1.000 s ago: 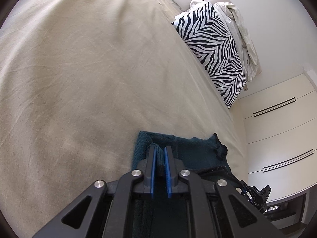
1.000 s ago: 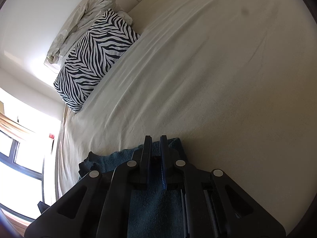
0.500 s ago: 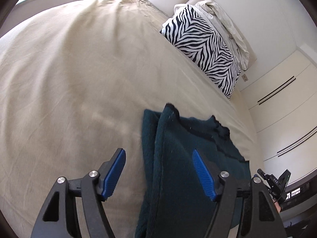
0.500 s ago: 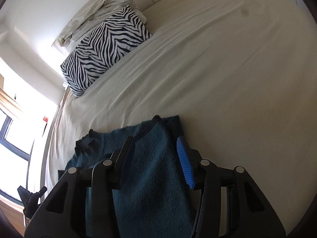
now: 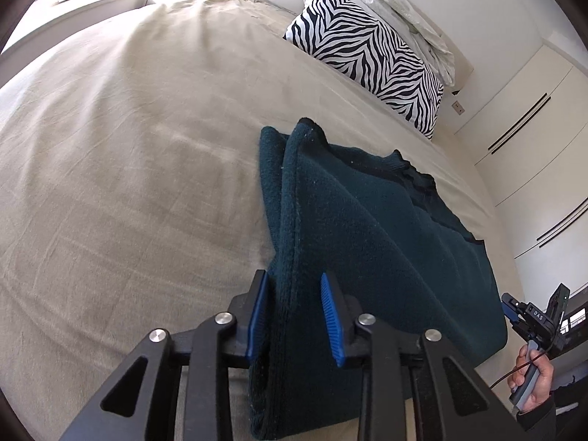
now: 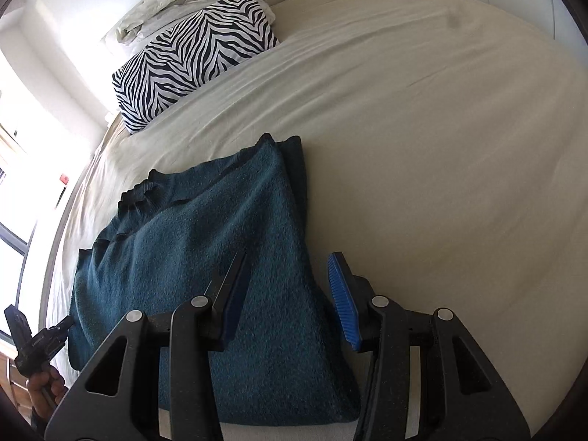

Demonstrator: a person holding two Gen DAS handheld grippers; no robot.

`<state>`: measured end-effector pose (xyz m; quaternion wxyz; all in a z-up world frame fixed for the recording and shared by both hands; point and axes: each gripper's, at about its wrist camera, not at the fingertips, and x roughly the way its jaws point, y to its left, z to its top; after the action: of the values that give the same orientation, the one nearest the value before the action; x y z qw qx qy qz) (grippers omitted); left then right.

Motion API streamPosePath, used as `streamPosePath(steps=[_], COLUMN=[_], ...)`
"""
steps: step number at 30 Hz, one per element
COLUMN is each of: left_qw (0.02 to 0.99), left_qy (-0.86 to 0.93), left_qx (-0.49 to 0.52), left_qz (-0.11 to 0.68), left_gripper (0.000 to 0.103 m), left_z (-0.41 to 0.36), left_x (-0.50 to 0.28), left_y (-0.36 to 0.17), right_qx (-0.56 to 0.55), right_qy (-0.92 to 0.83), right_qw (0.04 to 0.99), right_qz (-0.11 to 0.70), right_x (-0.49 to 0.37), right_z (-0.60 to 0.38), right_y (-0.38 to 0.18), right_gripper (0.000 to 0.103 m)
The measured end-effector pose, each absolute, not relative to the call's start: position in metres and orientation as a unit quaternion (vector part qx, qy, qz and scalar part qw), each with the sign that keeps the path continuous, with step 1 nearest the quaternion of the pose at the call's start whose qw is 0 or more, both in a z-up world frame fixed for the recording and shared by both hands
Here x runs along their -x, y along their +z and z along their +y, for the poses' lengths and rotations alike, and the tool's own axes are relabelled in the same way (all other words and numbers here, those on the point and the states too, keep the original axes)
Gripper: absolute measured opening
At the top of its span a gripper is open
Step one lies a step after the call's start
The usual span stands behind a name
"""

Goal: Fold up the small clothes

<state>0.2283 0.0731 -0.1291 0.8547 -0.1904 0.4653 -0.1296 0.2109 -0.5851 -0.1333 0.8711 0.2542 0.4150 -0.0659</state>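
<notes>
A dark teal knit sweater [image 5: 367,239] lies folded on the beige bed sheet [image 5: 128,147]; its collar points toward the headboard. My left gripper [image 5: 294,312] is open, its blue pads either side of the sweater's left folded edge near the hem. In the right wrist view the sweater [image 6: 220,239] lies the same way, and my right gripper [image 6: 290,294] is open, straddling its right folded edge. Neither gripper holds cloth. The right gripper also shows in the left wrist view [image 5: 533,319], and the left gripper in the right wrist view [image 6: 33,341].
A zebra-print pillow [image 5: 367,51] and a crumpled white pillow [image 5: 404,7] lie at the headboard. White wardrobe doors [image 5: 533,147] stand past the bed's right side. A bright window [image 6: 14,220] is on the other side. The sheet [image 6: 441,147] spreads wide around the sweater.
Both grippers were shut on the sweater's edges a second ago. They have opened, let go of the cloth and drawn back, and the sweater now lies flat, folded on the bed.
</notes>
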Motion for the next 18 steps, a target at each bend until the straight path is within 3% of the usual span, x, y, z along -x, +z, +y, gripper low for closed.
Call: streamPosePath(steps=[9,14,16,18], left_qw=[0.866,0.871,0.872,0.871], left_qy=[-0.129,-0.13,-0.13,-0.131], left_qx=[0.171,0.167,0.166,0.165], left_qz=[0.452,0.443,0.442,0.443], left_gripper=[0.031,0.031,0.031,0.025], left_z=[0.071,0.069,0.069,0.07], left_x=[-0.203,-0.196,-0.194,-0.192], left_y=[-0.124,-0.122,-0.125,-0.128], right_qx=[-0.233,-0.213,-0.21,-0.206], right_qy=[-0.059,-0.069,-0.072,-0.074], right_qw=[0.872,0.877,0.878,0.877], right_qz=[0.427,0.424,0.425,0.427], right_x=[-0.195,-0.184,-0.181,-0.18], right_z=[-0.582,-0.579,-0.579,-0.579], right_y=[-0.14,-0.136,-0.136,-0.137], right_gripper=[0.041,0.032,0.022,0.017])
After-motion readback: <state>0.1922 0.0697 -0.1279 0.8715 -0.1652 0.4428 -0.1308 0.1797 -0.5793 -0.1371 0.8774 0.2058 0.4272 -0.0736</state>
